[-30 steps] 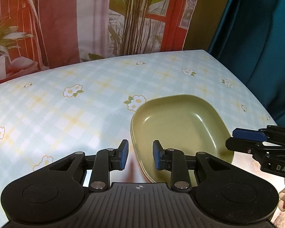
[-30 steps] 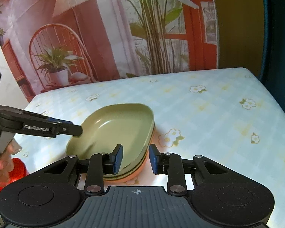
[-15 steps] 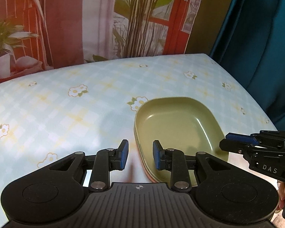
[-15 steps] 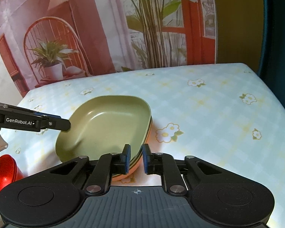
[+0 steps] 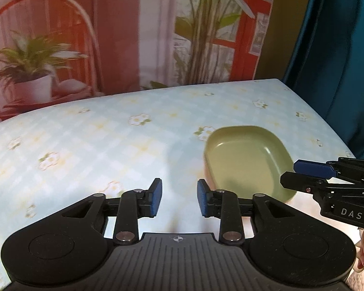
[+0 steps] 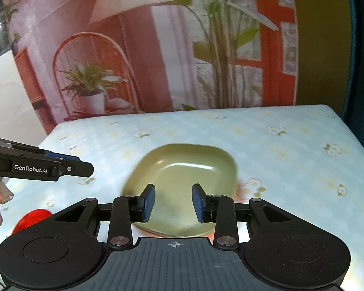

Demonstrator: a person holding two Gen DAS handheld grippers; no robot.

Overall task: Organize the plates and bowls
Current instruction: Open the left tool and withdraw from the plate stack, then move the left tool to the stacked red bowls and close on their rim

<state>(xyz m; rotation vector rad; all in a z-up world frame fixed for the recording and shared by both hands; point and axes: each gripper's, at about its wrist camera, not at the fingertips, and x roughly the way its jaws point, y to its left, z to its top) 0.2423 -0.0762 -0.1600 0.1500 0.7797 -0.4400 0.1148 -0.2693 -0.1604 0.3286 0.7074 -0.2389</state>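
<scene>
A green rounded-rectangular plate (image 5: 247, 162) lies on the flowered tablecloth, on top of an orange plate whose rim just shows beneath it (image 6: 240, 186). It also shows in the right wrist view (image 6: 182, 169). My left gripper (image 5: 179, 200) is open and empty, left of the stack and back from it. My right gripper (image 6: 173, 202) is open and empty, hovering over the stack's near edge; in the left wrist view it shows at the right (image 5: 303, 172). A red bowl (image 6: 32, 219) sits at the lower left of the right wrist view.
The table (image 5: 97, 140) has a light blue checked cloth with white flowers. A backdrop with printed plants and a chair stands behind it. A dark teal curtain (image 5: 339, 48) hangs at the right. The left gripper shows at the left of the right wrist view (image 6: 68, 167).
Both grippers have pulled back and up from the plate stack. The right gripper narrowed half a second ago and is now open wide. The stack stays on the table.
</scene>
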